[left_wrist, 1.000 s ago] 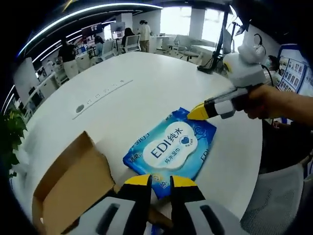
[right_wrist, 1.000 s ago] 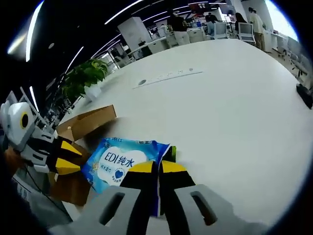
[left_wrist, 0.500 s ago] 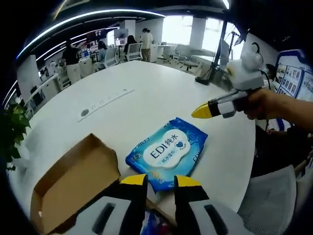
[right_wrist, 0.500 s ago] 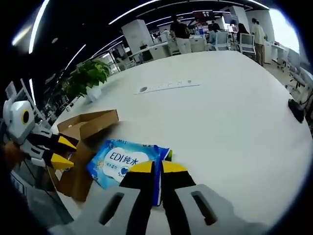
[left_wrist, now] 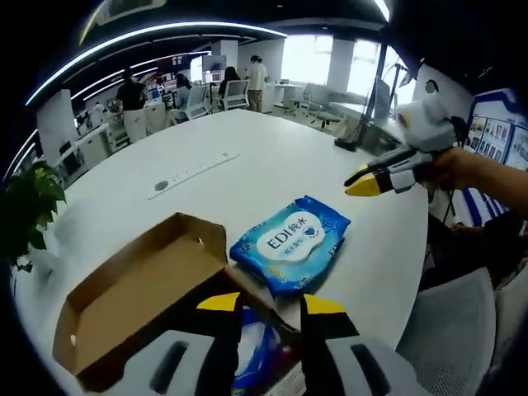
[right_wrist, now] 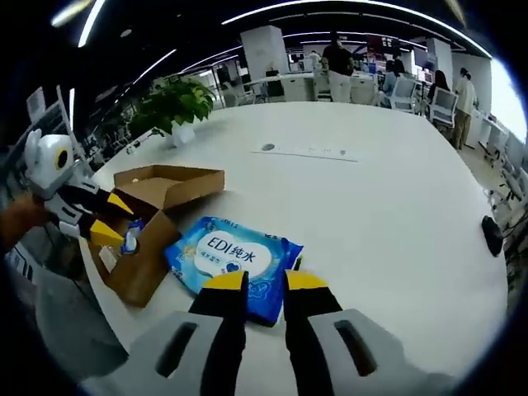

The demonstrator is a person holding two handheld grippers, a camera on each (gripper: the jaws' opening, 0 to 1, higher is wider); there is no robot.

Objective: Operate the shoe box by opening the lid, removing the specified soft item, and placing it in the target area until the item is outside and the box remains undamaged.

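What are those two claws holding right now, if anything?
Nothing. Both the left gripper and right gripper are open and empty; the blue wipes pack lies free on the white table.

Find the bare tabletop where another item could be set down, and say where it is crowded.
Free: the white table beyond the blue wipes pack, out past the power strip. Crowded: the near edge, where the open shoe box, the pack and the left claw bunch together.

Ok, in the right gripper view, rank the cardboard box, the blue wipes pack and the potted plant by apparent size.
1. Cardboard box, largest.
2. Blue wipes pack, slightly smaller.
3. Potted plant, smallest as seen, but it stands farther from the camera, so its true size is unsure.
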